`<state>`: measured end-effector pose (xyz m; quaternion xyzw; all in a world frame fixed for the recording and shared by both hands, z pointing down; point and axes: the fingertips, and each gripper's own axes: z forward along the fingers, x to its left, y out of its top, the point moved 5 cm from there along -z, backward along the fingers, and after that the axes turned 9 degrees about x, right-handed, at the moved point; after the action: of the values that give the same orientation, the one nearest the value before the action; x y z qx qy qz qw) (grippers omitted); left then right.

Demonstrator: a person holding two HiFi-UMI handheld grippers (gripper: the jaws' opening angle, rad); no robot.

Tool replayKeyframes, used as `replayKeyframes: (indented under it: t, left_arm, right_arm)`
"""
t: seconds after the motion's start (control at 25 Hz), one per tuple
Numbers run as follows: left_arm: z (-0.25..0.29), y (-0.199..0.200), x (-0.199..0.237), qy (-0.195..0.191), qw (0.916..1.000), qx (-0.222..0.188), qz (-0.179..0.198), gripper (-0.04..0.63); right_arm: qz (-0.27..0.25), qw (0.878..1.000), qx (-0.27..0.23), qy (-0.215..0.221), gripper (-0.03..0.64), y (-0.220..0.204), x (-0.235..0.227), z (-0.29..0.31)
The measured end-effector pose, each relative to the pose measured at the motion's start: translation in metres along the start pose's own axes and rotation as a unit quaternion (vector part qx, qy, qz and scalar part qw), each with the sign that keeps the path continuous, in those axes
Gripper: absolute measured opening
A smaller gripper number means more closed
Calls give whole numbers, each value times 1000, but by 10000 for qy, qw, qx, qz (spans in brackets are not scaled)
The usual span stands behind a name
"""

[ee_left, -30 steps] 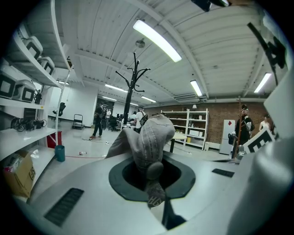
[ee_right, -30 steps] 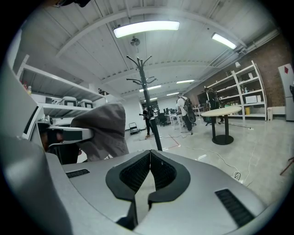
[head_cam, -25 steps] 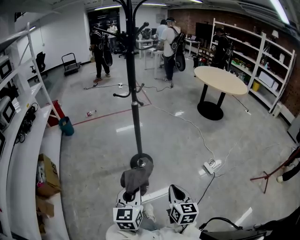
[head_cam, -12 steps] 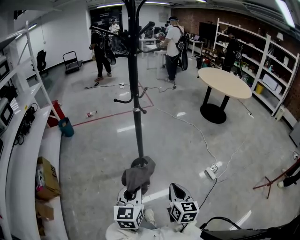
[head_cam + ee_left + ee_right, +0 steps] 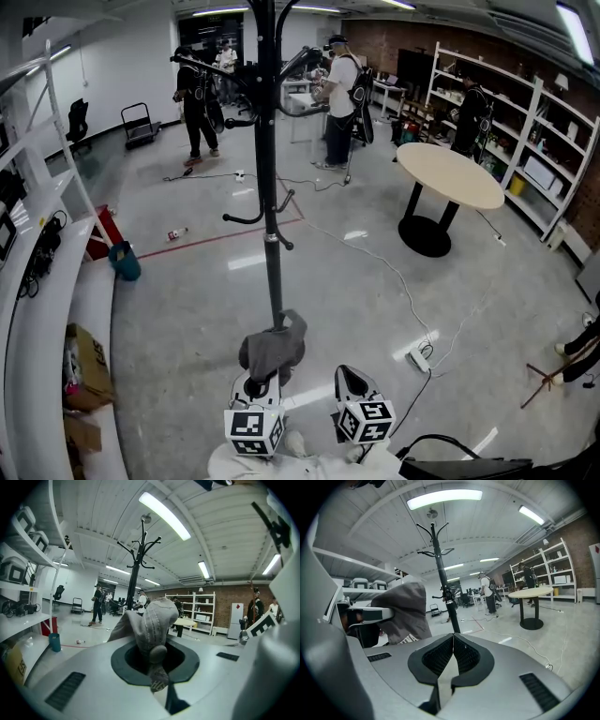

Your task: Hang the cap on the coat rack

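Closely facing the coat rack (image 5: 272, 234), left tongs (image 5: 262, 382) pinch the cap (image 5: 274, 345).

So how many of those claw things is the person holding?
2. The left claw is at the bottom of the head view, shut on the grey fabric cap. The right claw is beside it, shut and empty.

To my right stands a round table (image 5: 448, 174), its pale top on a black pedestal, with white shelving (image 5: 530, 141) behind it. A white power strip (image 5: 419, 354) lies on the grey floor (image 5: 356, 300), its cable trailing away. On my left are a teal bin (image 5: 124, 262) and a cardboard box (image 5: 89, 375). Far back stand a trolley (image 5: 138, 125), a person in black (image 5: 194, 103) and a person in a white shirt (image 5: 336, 94).
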<state>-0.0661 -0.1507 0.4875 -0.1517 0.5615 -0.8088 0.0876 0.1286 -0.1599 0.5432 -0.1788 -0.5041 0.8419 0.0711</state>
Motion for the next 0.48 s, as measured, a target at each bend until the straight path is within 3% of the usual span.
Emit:
replayKeyframes:
  t: [0.48]
  left_arm:
    - [37,9,19,-47,10000,43,-29,18]
  right_arm:
    - [30,9999,82,-75,11,14,-8,38]
